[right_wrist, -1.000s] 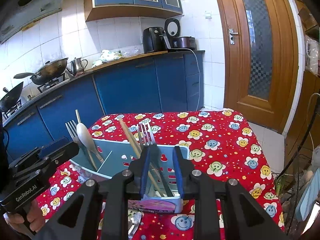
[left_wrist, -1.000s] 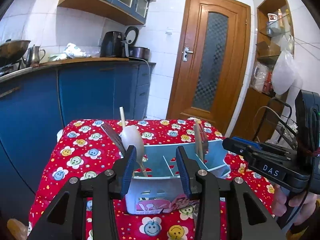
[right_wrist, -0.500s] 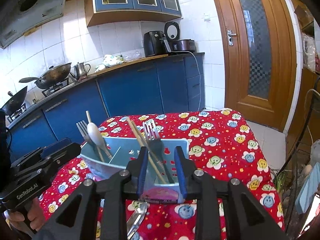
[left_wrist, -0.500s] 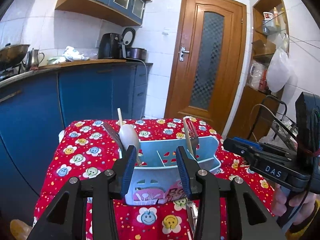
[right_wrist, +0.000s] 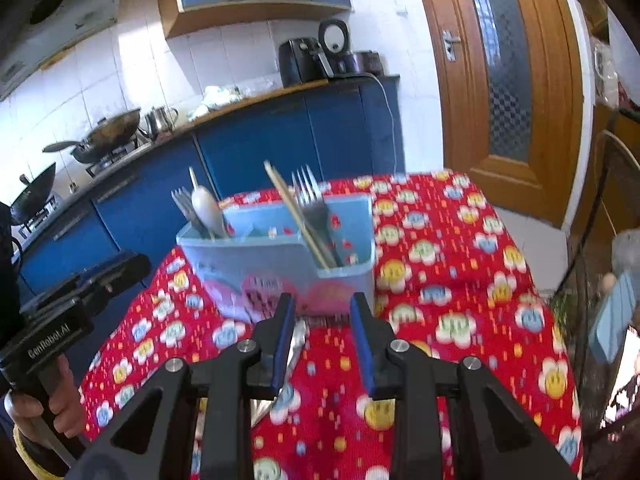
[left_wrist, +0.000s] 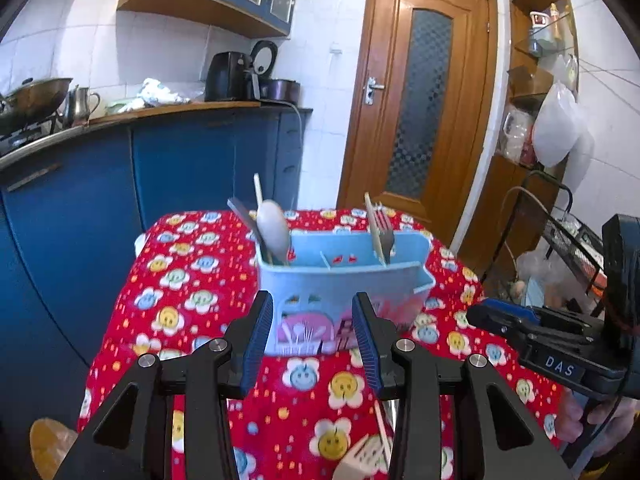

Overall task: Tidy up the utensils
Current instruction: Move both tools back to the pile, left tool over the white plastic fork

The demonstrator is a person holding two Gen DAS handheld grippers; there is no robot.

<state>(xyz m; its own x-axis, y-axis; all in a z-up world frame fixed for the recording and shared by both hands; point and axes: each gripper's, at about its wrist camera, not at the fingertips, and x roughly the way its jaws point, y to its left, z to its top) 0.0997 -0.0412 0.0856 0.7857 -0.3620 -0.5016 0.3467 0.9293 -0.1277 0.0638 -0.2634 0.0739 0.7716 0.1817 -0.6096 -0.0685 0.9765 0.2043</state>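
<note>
A light blue utensil holder (left_wrist: 340,276) (right_wrist: 280,256) stands on the red flower-print tablecloth (left_wrist: 184,280). Its one end holds a white spoon (left_wrist: 274,230) (right_wrist: 206,210), a fork (right_wrist: 185,206) and a chopstick. Its other end holds a fork (left_wrist: 385,230) (right_wrist: 310,200) and chopsticks (right_wrist: 298,216). My left gripper (left_wrist: 314,316) is open and empty, just short of the holder. My right gripper (right_wrist: 322,316) is open and empty, also short of it. A metal utensil (right_wrist: 294,344) lies on the cloth by the right gripper's left finger. A wooden fork (left_wrist: 366,456) and a chopstick (left_wrist: 382,426) lie near the left gripper.
Blue kitchen cabinets (left_wrist: 80,200) with a counter stand beyond the table's left edge. A wooden door (left_wrist: 420,100) is behind. A wire rack (left_wrist: 568,236) stands right of the table. The right handheld unit (left_wrist: 560,340) shows in the left view, the left unit (right_wrist: 60,312) in the right view.
Both grippers have pulled back from the holder, which now stands farther ahead of the fingers. Loose utensils on the cloth have come into view near both grippers.
</note>
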